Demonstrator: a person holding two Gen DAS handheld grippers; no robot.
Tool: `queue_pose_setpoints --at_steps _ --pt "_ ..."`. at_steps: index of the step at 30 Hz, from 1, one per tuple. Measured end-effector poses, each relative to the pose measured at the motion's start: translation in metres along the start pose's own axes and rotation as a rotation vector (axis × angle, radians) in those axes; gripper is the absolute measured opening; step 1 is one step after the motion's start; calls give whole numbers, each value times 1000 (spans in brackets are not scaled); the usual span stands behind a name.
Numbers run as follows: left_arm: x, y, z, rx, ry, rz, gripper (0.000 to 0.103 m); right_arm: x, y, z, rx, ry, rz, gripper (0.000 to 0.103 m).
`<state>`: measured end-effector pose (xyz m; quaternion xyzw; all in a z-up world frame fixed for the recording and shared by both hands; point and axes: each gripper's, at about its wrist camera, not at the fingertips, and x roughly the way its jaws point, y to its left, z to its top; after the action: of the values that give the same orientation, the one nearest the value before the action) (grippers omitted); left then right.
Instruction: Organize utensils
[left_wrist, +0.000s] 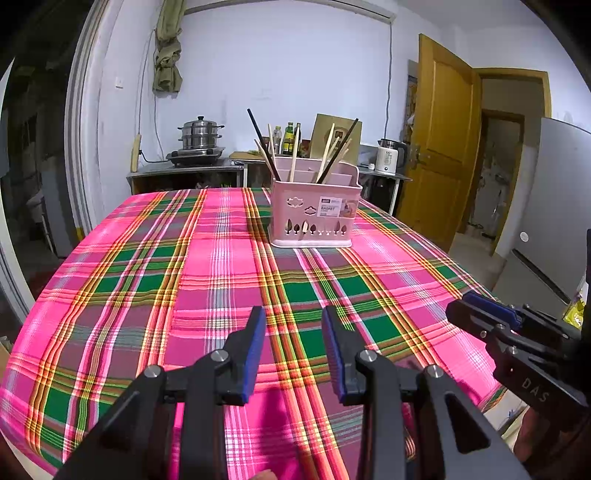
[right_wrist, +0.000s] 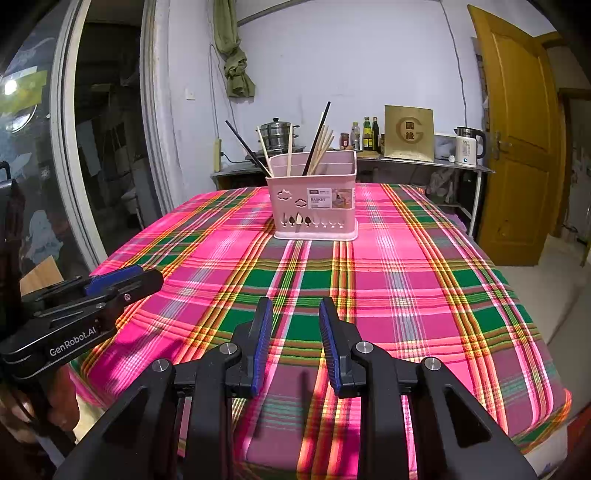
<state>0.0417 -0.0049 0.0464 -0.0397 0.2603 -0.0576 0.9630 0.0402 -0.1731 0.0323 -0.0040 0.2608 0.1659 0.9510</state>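
Observation:
A pink utensil basket (left_wrist: 314, 214) (right_wrist: 314, 206) stands upright near the far middle of the plaid table. Several wooden chopsticks (left_wrist: 327, 153) (right_wrist: 290, 149) and black chopsticks (left_wrist: 263, 142) (right_wrist: 317, 138) stand in it, leaning outward. My left gripper (left_wrist: 293, 325) is open and empty, low over the near part of the table. It also shows from the side at the left of the right wrist view (right_wrist: 147, 278). My right gripper (right_wrist: 295, 314) is open and empty over the near edge. It shows at the right of the left wrist view (left_wrist: 458, 304).
The table (left_wrist: 166, 277) (right_wrist: 424, 295) wears a pink and green plaid cloth. Behind it a counter holds a steel steamer pot (left_wrist: 200, 133) (right_wrist: 277, 133), bottles (right_wrist: 369, 133), a tan box (right_wrist: 408, 133) and a white kettle (left_wrist: 389, 156) (right_wrist: 468, 147). A wooden door (left_wrist: 439, 140) (right_wrist: 517, 140) stands at the right.

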Motion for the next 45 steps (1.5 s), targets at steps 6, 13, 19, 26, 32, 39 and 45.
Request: queue_pose_setpoints --at_steps 6,13,19,26,32,39,45 --pt "1 0 -1 2 2 4 33 1 0 0 3 0 2 27" --pt "1 -1 -3 5 7 7 33 1 0 0 1 0 2 27" --pt "1 -2 -3 6 6 10 33 1 0 0 1 -1 1 27" --pt "-1 -2 -2 8 2 15 33 0 -1 0 1 -1 1 27" --pt "-2 -3 -2 13 2 19 33 0 -1 0 2 -2 2 27" --pt "-2 -4 -1 14 3 21 33 0 -2 0 2 -2 2 27" --pt "-1 -4 -1 18 1 26 33 0 -2 1 1 -1 1 27"
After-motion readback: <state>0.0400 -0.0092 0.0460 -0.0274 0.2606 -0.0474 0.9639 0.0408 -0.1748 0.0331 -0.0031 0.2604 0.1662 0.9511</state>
